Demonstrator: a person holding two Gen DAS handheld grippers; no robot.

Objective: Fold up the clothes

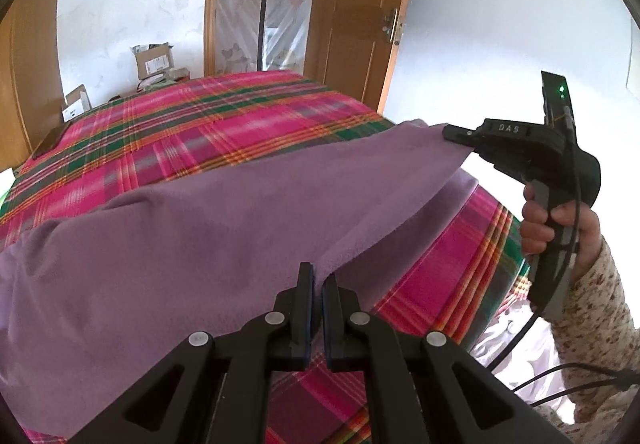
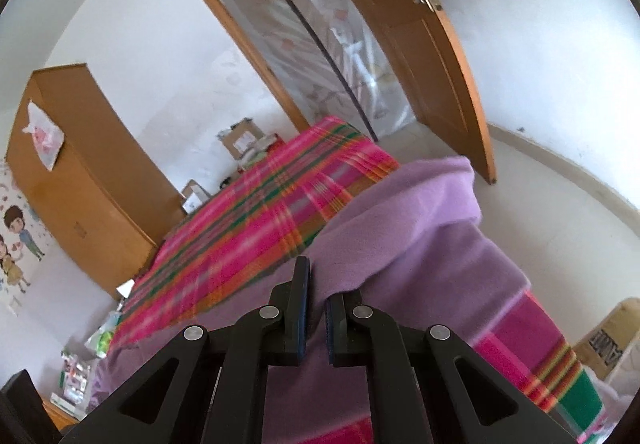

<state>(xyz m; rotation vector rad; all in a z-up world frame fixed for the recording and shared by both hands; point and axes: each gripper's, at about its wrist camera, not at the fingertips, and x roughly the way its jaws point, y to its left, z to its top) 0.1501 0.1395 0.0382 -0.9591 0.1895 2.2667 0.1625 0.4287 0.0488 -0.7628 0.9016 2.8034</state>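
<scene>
Left gripper (image 1: 318, 280): nearest the lens at 6 o'clock, fingers pressed together on the lower edge of the purple cloth (image 1: 208, 228). Right gripper (image 2: 318, 286): likewise pinching an edge of that cloth. Cloth: plain, soft, fleece-like, lifted taut between the two tools above the plaid bedspread (image 1: 192, 132), remainder draped on it. Writing: "DAS" on the right gripper's body at 3 o'clock. A hand (image 1: 560, 224) in a speckled sleeve (image 1: 596, 308) grips its handle. Cardboard boxes (image 1: 154, 60) at 11 o'clock, labels unreadable.

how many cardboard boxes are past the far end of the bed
2 in the left wrist view: an open cardboard box against the wall, and a smaller box lower left at the bed's corner. More may be hidden behind the bed.
</scene>
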